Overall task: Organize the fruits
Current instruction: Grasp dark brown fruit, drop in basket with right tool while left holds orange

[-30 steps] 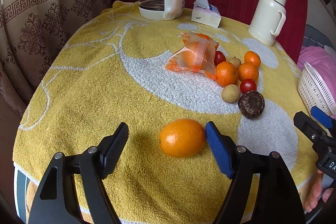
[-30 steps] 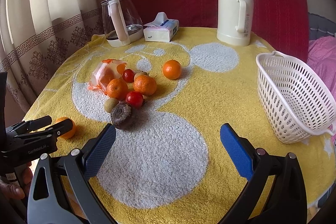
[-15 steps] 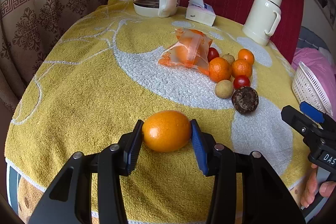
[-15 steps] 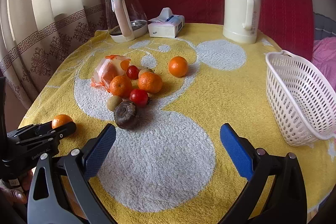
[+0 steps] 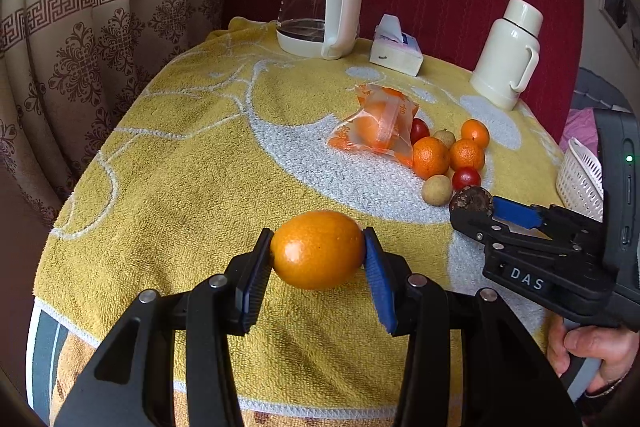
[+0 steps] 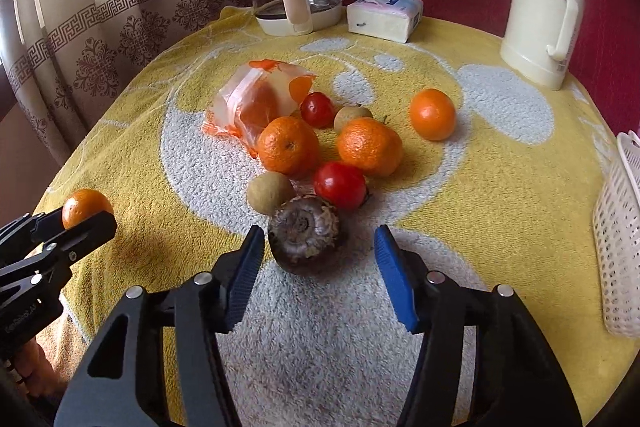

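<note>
Here the large orange [image 5: 318, 249] sits clamped between the pads of the left gripper [image 5: 318, 255], one pad on each end of its long axis, over the near edge of the yellow towel [image 5: 180, 163]. It looks firm and smooth-skinned, moderately heavy and liable to slip, so a hold across its widest part seems safest. The dark rough fruit [image 6: 306, 233] lies between the fingers of the right gripper [image 6: 318, 259], nearer the left pad, with clear daylight at the right one; those jaws have just been closing and stand narrow, not yet pressing. The white basket [image 6: 618, 251] waits at three o'clock, the remaining fruit at twelve.
</note>
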Demonstrator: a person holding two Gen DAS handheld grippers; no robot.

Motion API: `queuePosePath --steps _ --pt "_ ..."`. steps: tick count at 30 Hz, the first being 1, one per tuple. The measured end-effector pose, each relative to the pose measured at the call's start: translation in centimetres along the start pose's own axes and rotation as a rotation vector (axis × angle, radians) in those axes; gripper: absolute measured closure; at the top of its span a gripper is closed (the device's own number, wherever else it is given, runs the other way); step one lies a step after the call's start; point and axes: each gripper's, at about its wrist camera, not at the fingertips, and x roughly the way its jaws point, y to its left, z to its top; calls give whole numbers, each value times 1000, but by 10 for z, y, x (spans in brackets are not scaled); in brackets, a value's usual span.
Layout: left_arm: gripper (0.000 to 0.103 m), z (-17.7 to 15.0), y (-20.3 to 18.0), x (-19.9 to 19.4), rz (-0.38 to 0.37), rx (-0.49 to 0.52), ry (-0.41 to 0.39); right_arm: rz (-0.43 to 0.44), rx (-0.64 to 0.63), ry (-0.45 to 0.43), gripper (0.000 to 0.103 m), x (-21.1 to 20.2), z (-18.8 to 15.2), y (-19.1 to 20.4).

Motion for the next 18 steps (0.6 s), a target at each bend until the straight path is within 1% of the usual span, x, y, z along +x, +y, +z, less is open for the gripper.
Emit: queuePosePath --steps 1,3,4,5,11,18 --pt "58 0 0 0 1 -1 -1 0 -4 5 52 3 1 1" --pt "58 0 0 -1 3 0 -3 -8 -17 0 54 4 1 3" --pt "58 0 0 -2 4 1 -4 -5 -20 -4 58 3 1 4" --pt "58 0 0 -3 6 1 -5 -4 -21 -5 61 2 1 5" --pt "58 3 -5 -6 16 13 -11 21 19 -32 61 -14 -7 -3" --pt "58 7 -21 -10 24 49 -21 5 88 -136 61 -54 -11 -29"
